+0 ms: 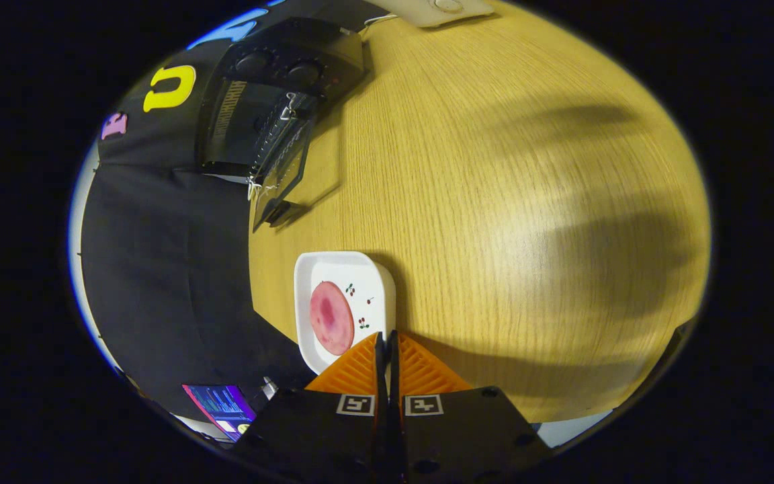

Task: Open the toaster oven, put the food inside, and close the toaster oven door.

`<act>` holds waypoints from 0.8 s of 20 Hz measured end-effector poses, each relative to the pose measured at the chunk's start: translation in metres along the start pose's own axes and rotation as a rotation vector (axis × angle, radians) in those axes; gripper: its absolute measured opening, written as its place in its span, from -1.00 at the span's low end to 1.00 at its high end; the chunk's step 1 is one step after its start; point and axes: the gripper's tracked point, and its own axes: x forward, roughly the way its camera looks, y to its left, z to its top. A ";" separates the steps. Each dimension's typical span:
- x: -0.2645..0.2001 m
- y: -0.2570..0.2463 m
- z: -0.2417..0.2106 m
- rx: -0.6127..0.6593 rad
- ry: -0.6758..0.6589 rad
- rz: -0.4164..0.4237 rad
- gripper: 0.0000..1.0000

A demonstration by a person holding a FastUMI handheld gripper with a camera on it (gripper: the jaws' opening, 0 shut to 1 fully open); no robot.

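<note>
Your gripper (386, 343) has two orange ribbed fingers (360, 370), wedge-shaped and pressed together at the tips. Each sits on a black block with a square black-and-white marker (355, 404) and dark screw holes.

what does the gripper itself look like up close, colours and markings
The gripper has two orange, wedge-shaped fingers with ribbed, ridged faces that narrow toward their tips. They are mounted on blocky matte-black carriers, each carrying a small square black-and-white coded marker near the finger base. A few round screw holes dot the black body. No cables are visible on it.
</note>
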 end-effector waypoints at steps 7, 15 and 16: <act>-0.001 0.035 -0.008 0.063 -0.138 0.088 -0.96; 0.013 0.082 -0.012 0.149 -0.325 0.105 -0.96; 0.016 0.089 -0.013 0.165 -0.348 0.113 -0.95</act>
